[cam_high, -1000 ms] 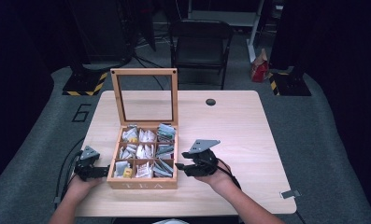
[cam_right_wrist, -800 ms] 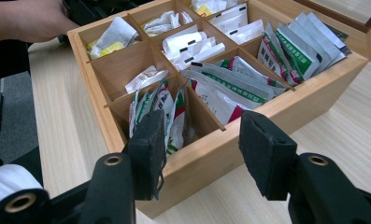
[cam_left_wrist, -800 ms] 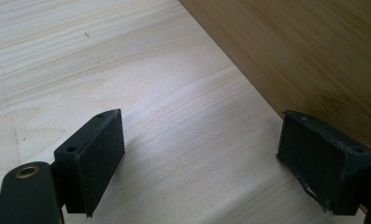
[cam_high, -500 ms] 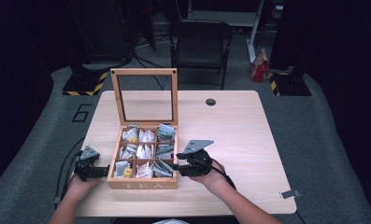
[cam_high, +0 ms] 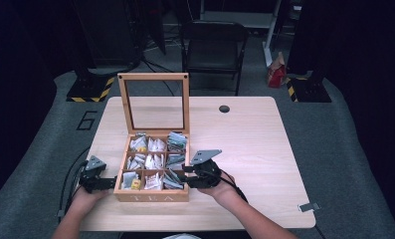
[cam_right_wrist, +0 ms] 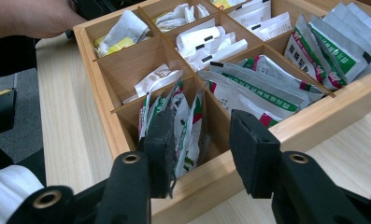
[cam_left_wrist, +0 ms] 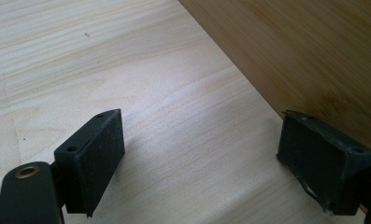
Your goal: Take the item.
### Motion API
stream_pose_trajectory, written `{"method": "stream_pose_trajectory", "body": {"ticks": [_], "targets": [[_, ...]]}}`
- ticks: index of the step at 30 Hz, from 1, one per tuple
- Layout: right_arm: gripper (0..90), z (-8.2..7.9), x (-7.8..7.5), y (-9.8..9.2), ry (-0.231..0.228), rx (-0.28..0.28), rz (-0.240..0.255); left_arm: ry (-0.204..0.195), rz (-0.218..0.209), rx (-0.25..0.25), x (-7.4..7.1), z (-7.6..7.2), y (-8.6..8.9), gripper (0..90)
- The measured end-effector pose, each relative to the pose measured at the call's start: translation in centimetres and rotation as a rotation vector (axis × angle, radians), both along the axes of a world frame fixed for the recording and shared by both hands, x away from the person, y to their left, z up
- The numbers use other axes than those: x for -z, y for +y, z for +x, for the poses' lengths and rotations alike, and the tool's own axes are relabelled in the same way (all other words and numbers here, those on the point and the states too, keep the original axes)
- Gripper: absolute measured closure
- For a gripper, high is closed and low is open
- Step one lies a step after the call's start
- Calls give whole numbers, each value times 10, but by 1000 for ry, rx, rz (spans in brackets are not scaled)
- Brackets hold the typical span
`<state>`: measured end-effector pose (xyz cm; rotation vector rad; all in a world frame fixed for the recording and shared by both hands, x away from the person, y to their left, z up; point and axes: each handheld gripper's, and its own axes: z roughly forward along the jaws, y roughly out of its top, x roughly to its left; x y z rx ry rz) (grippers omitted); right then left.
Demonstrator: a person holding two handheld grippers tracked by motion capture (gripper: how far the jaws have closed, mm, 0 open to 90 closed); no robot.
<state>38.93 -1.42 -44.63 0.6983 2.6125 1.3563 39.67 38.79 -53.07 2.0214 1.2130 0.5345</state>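
At the near edge of the tabletop [cam_high: 264,149], at about 6 o'clock, a wooden tea box [cam_high: 152,191] is placed, with the letters TEA on its front wall. Its glass-paned lid [cam_high: 153,102] is raised upright at the far side.

The left tongs [cam_high: 110,182] are held at the 9 o'clock side of the box by the left hand [cam_high: 88,194]. In the left gripper view the tongs [cam_left_wrist: 202,154] are released: the two black pads are kept well apart above bare wood, and one pad [cam_left_wrist: 321,156] is seen just beside the outer wall of the box; whether it touches cannot be told.

The right tongs [cam_high: 187,175] are held at the 3 o'clock side by the right hand [cam_high: 220,186]. In the right gripper view these tongs [cam_right_wrist: 199,149] are also open and nothing is grasped. One pad [cam_right_wrist: 160,149] is lowered into the nearest corner compartment, against the red-and-green tea packets [cam_right_wrist: 185,126] that stand there, and the other pad is seen over the near wall of the box.

Farther in, green-and-white sachets [cam_right_wrist: 332,46] are leaned in the compartments at the right, and white packets [cam_right_wrist: 211,42] are laid in the middle ones.

Beyond the box a round hole [cam_high: 224,108] is seen in the tabletop at about 1 o'clock, and behind the table a dark folding chair [cam_high: 214,50] is placed on the floor at 12 o'clock.
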Motion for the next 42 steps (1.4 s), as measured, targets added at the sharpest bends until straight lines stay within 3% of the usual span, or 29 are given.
{"method": "stream_pose_trajectory", "body": {"ticks": [6,25,42], "targets": [[648,2,2,4,7,2,11,-2,-1,0,0,0,0,143],[769,4,9,15,31,-41,-21,-5,1,-1,0,0,0,143],[786,4,14,22,47,-59,-31,-5,4,0,0,0,0,143]]}}
